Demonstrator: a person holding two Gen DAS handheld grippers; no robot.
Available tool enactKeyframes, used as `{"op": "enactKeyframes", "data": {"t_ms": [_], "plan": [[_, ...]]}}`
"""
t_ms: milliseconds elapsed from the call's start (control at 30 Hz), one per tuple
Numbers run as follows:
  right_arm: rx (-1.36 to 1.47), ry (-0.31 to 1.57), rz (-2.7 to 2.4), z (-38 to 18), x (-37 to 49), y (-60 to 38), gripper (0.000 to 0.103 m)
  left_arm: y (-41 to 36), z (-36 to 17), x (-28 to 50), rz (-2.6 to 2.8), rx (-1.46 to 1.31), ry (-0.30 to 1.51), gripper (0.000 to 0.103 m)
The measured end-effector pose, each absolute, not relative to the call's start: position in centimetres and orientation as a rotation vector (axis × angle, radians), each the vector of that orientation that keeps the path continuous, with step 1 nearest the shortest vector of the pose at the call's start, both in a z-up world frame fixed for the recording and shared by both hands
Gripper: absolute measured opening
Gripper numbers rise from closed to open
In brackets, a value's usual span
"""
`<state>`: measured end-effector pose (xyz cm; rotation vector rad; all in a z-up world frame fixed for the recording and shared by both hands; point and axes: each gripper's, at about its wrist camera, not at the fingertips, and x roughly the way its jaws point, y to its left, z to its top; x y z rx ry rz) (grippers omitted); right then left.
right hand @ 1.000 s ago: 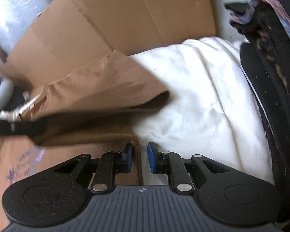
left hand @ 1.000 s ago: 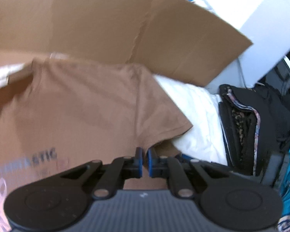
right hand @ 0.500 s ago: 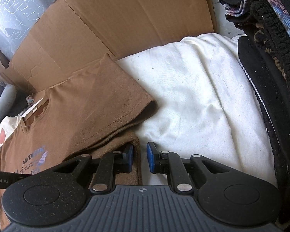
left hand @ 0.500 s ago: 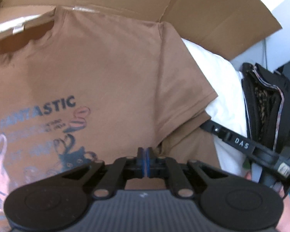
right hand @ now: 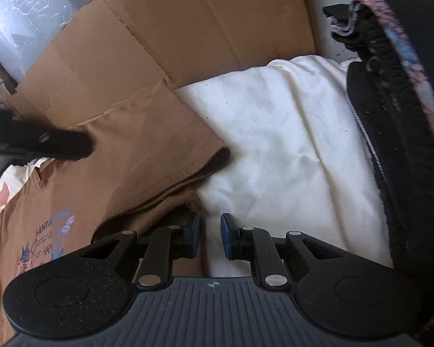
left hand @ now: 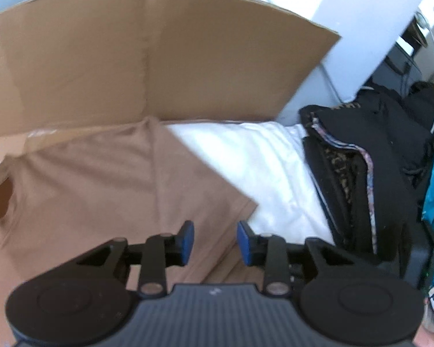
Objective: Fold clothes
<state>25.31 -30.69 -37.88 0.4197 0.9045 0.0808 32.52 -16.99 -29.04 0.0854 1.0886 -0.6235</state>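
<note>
The brown T-shirt (right hand: pixel 107 190) lies spread flat, its upper edge against the standing cardboard sheet (left hand: pixel 124 57) and its right sleeve (right hand: pixel 170 144) lapping onto the white bedding (right hand: pixel 289 150). The sleeve's hem ends in a free edge on the white cloth, and a broad strip of that bedding stays bare between the hem and the black stack of folded clothes (right hand: pixel 402 150), whose patterned edges line the right side. The cardboard walls off the far side, so the open room lies toward the right and near side. On the shirt's chest a blue print reads "FANTASTIC" in part, with small cartoon figures and further lines too blurred to read. The left gripper (left hand: pixel 215 243) hangs over the shirt near the sleeve hem, its blue-padded fingers (left hand: pixel 188 240) apart with nothing between them; they have just been opening, having been pressed together half a second ago, and the view has since pulled away so the print no longer shows from that side. The right gripper (right hand: pixel 209 238) sits at the shirt's side edge where it meets the bedding, much as before, fingers (right hand: pixel 195 237) a little apart and not clamped on the cloth. In the right view the left gripper shows as a dark blurred bar above the neckline.
</note>
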Motion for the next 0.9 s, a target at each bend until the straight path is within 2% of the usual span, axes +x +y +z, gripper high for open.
{"op": "enactKeyframes", "data": {"t_ms": [133, 600, 767, 900], "plan": [[0.406, 0.890, 0.082, -37.3, 24.5, -31.2, 0.023, -19.5, -30.1, 32.7, -0.663, 0.112, 1.092, 0.042], [0.433, 0.845, -0.007, -37.2, 22.2, -33.5, 0.023, -24.4, -35.4, 32.9, -0.640, 0.152, 1.056, 0.042], [0.433, 0.845, -0.009, -37.3, 22.1, -33.5, 0.023, -24.5, -36.9, 33.2, -0.594, 0.145, 1.057, 0.037], [0.433, 0.846, -0.012, -37.3, 22.1, -33.4, 0.023, -24.0, -37.5, 33.2, -0.559, 0.125, 1.046, 0.027]]}}
